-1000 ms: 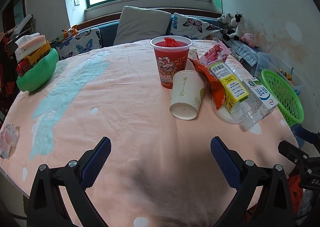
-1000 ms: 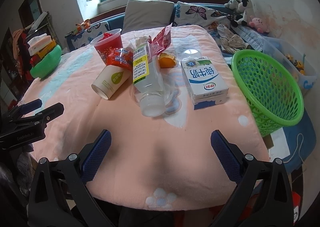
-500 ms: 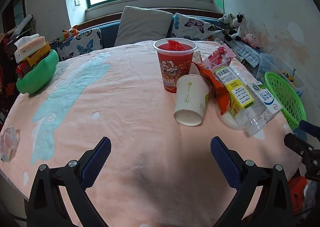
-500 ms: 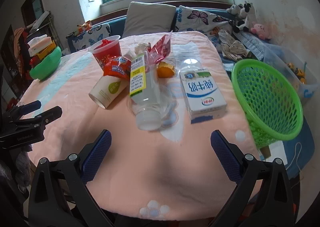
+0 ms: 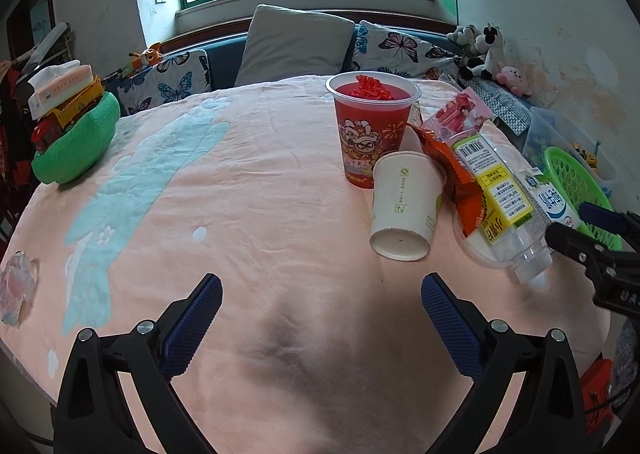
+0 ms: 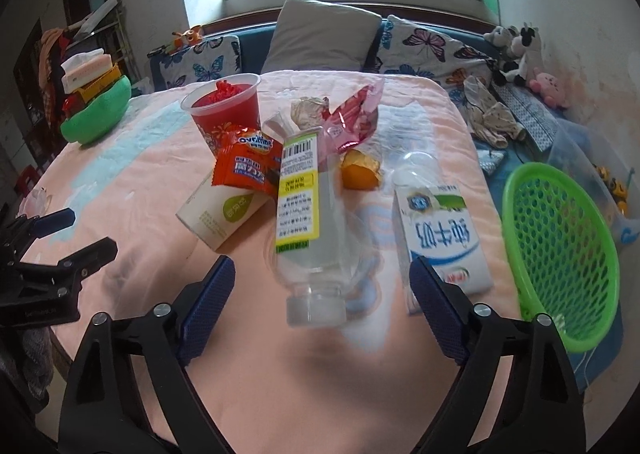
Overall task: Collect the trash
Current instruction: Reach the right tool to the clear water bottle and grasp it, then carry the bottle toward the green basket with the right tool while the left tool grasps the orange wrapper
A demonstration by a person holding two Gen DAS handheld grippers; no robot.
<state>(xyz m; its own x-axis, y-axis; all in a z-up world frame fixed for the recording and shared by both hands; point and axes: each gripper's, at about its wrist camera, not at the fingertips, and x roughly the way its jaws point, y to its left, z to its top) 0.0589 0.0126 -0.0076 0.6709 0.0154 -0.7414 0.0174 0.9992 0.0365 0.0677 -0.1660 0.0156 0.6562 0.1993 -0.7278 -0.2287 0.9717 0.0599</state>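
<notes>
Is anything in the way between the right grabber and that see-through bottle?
Nothing visible is. The bottle lies on its side with its cap end pointing at the right gripper, whose jaws are closing either side of the cap without touching it. Only bare pink tablecloth lies between them.

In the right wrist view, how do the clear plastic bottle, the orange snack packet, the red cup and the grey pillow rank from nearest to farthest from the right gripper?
1. Clear plastic bottle: lying with its cap end between the right gripper's closing fingers, not yet pinched.
2. Orange snack packet: behind, to the left, on the paper cup.
3. Red cup: farther back on the left, upright.
4. Grey pillow: beyond the table, under the window.
</notes>
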